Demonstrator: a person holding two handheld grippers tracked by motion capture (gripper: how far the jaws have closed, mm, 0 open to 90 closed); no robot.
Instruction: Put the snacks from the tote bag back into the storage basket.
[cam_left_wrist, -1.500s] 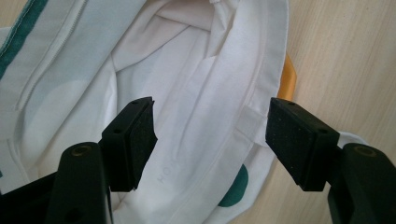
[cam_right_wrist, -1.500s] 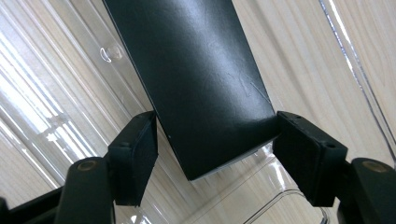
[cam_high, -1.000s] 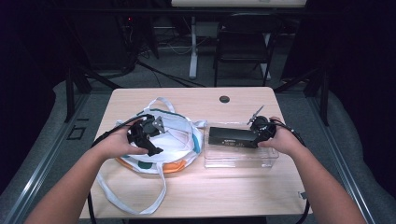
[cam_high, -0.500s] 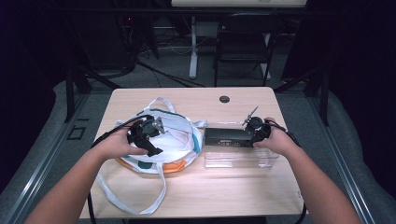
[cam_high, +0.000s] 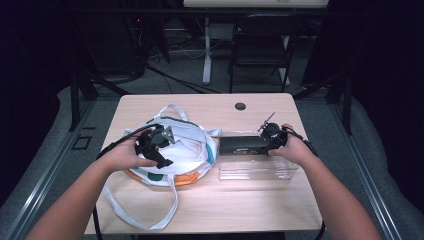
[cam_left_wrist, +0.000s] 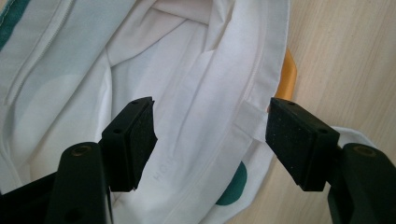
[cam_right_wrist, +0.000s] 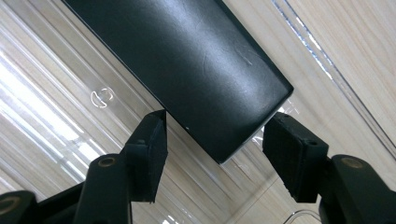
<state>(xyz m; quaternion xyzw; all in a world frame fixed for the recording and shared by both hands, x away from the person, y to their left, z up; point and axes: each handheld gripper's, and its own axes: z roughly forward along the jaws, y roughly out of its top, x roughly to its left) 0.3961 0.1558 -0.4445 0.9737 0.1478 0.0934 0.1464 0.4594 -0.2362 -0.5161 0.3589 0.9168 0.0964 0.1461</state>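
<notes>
**A:** Where are your hands right now?

**B:** Your left forearm comes in from about 7 o'clock and your left hand (cam_high: 125, 156) rests at the 9 o'clock edge of the white tote bag (cam_high: 185, 150), knuckles up. The left gripper (cam_high: 161, 150) points toward 3 o'clock over the cloth. In the left gripper view its jaws stand wide apart above the bag's folded white fabric, pads clear of the cloth, gripping nothing.

**A:** And the right?

**B:** Your right forearm comes in from about 5 o'clock, and your right hand (cam_high: 295, 150) sits at the 3 o'clock end of the long black box (cam_high: 245, 145). The right gripper (cam_high: 270, 141) points toward 9 o'clock along the box. In the right gripper view the box's end lies between the two jaws with a gap showing at each pad, so it is open around the box. Those jaws have just been opening a little.

**A:** Where do the things lie?

**B:** The box lies in a clear plastic tray (cam_high: 255, 170) at 3 o'clock on the tabletop (cam_high: 240, 200). The bag lies just beside it at 9 o'clock, straps trailing toward 6 o'clock.
</notes>
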